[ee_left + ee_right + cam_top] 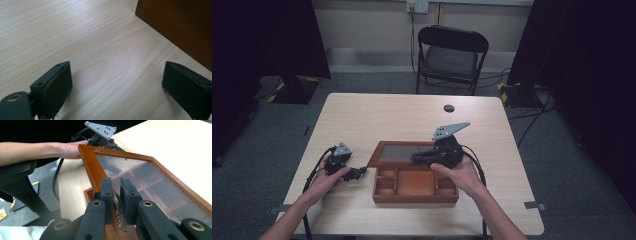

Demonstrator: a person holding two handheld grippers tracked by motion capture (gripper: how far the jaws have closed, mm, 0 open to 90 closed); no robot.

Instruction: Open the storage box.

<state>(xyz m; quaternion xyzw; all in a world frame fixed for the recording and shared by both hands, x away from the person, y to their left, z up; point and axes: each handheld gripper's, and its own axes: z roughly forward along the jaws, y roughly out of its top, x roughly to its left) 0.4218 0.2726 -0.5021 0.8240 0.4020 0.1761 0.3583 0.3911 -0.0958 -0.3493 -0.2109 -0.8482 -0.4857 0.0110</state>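
The wooden box [414,186] sits near the table's [362,115] front edge, its glass lid [140,177] lifted; the right gripper [116,202] pinches the lid's brass handle [119,216]; the left gripper [117,85], jaws wide and empty, rests just left of the box.

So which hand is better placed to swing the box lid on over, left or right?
Right, probably. The right gripper is already shut on the metal clasp at the front edge of the lid, which stands partly raised. The left gripper is open beside the box, holding nothing.
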